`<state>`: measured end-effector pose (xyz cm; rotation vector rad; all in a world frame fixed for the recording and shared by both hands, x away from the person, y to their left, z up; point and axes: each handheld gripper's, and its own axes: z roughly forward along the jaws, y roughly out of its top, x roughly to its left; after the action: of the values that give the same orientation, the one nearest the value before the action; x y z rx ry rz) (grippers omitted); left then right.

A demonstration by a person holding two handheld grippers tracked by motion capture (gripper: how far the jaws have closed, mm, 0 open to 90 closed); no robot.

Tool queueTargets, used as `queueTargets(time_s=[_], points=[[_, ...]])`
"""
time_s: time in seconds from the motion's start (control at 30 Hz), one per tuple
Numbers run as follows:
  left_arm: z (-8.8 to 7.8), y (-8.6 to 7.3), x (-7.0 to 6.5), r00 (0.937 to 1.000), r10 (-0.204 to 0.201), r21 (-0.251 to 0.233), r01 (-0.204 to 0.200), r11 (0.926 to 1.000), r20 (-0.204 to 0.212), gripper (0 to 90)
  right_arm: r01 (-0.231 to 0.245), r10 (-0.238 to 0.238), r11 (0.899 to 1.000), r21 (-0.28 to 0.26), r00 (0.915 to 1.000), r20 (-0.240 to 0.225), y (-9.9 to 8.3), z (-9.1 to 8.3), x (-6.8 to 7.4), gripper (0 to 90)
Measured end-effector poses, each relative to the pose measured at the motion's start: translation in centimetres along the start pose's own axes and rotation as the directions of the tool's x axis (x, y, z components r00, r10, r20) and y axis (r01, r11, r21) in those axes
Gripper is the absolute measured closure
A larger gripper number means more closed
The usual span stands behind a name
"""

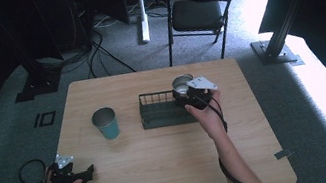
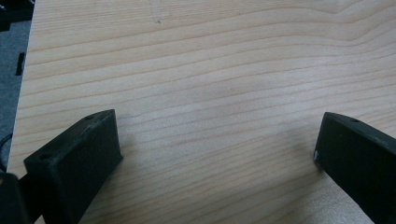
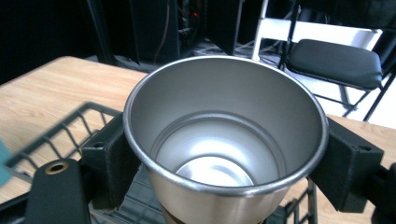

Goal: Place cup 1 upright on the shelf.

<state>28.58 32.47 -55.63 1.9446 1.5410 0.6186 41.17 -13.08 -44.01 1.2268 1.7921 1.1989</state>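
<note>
The person's right gripper (image 1: 191,94) is holding a steel cup (image 1: 181,85) over the right end of the black wire basket (image 1: 160,115), which is sitting near the middle of the wooden table (image 1: 165,172). In the right gripper view the steel cup (image 3: 224,140) is standing upright between the two black jaws, which are pressing against its wall on either side just below the rim (its shiny inside is showing nothing in it), and the wires of the basket (image 3: 70,123) are lying under and beside it; whether the cup's base is touching the basket's floor cannot be told. A teal cup (image 1: 106,123) with a metal rim is standing upright on the table just left of the basket, apart from it. The left gripper (image 1: 72,176) is lying in the person's left hand, well left of the basket and nearer the person, by the table's near left corner. In the left gripper view its jaws are standing wide apart, with bare table (image 2: 210,93) between them.
</note>
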Motion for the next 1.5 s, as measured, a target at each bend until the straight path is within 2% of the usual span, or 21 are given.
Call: queueTargets(time_s=[0.23, 0.47, 0.77, 1.23, 1.33, 1.4, 1.47, 1.5], points=[[0.0, 0.0, 0.0, 1.0, 0.0, 0.0, 0.0, 1.0, 0.0, 1.0, -0.021, 0.02, 0.999, 0.04, 0.9993, 0.032, -1.3, 1.0, -0.5, 18.1], [0.0, 0.0, 0.0, 1.0, 0.0, 0.0, 0.0, 1.0, 0.0, 1.0, -0.03, 0.027, 0.997, 0.071, 0.9988, 0.041, -2.2, 1.8, -0.4, 18.0], [0.0, 0.0, 0.0, 1.0, 0.0, 0.0, 0.0, 1.0, 0.0, 1.0, -0.019, 0.016, 0.994, 0.11, 0.9994, 0.031, -3.1, 2.5, -0.2, 18.0], [0.0, 0.0, 0.0, 1.0, 0.0, 0.0, 0.0, 1.0, 0.0, 1.0, -0.045, 0.043, 0.992, 0.116, 0.9989, 0.019, -3.4, 2.5, -0.6, 17.7], [0.0, 0.0, 0.0, 1.0, 0.0, 0.0, 0.0, 1.0, 0.0, 1.0, -0.058, 0.059, 0.99, 0.126, 0.9982, -0.01, -3.5, 2.5, -0.7, 12.6], [0.0, 0.0, 0.0, 1.0, 0.0, 0.0, 0.0, 1.0, 0.0, 1.0, -0.052, 0.055, 0.99, 0.129, 0.9983, -0.02, -3.5, 2.5, -0.6, 12.0], [0.0, 0.0, 0.0, 1.0, 0.0, 0.0, 0.0, 1.0, 0.0, 1.0, -0.015, 0.018, 0.989, 0.147, 0.9997, -0.018, -3.4, 2.2, -0.6, 12.0], [0.0, 0.0, 0.0, 1.0, 0.0, 0.0, 0.0, 1.0, 0.0, 1.0, -0.023, 0.027, 0.99, 0.141, 0.9993, -0.026, -3.3, 2.1, -0.5, 11.5]])
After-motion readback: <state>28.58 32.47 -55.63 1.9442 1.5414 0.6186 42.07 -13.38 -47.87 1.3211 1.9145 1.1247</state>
